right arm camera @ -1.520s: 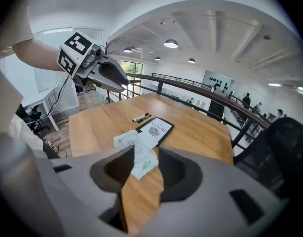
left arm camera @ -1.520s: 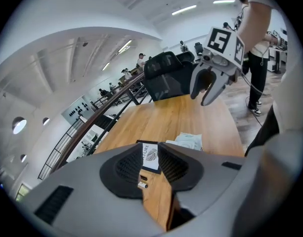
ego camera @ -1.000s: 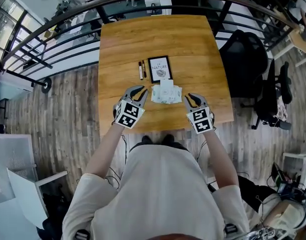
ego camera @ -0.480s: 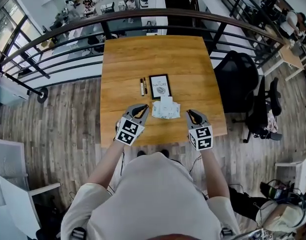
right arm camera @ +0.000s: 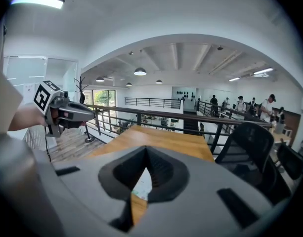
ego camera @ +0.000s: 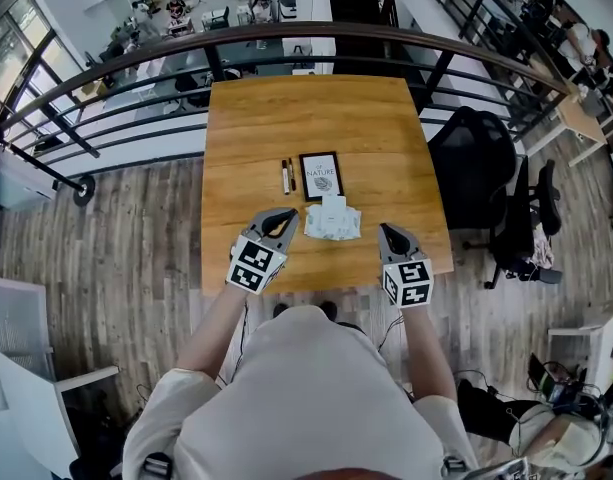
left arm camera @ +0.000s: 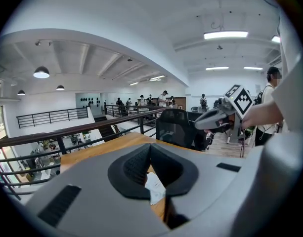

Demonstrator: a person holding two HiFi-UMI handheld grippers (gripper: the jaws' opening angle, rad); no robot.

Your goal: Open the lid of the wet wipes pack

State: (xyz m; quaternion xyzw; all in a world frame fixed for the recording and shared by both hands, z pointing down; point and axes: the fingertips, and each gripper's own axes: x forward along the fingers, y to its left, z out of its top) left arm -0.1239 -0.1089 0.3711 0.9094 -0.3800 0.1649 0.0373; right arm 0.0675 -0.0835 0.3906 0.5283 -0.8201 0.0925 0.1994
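Note:
The white wet wipes pack lies on the wooden table, just in front of a framed "Nature" card. A white flap shows at the pack's far edge. My left gripper hovers to the left of the pack and my right gripper to its right, both apart from it. Both are shut with nothing held. In the left gripper view the jaws meet and a strip of the pack shows below them. The right gripper view shows the same: shut jaws with the pack under them.
Two pens lie left of the card. A dark metal railing curves round the table's far side. A black office chair stands at the right. The table's near edge is just under both grippers.
Both grippers have lifted and drawn back from the pack toward the table's near edge. Their jaws have gone from partly open to shut. The pack has stayed in place.

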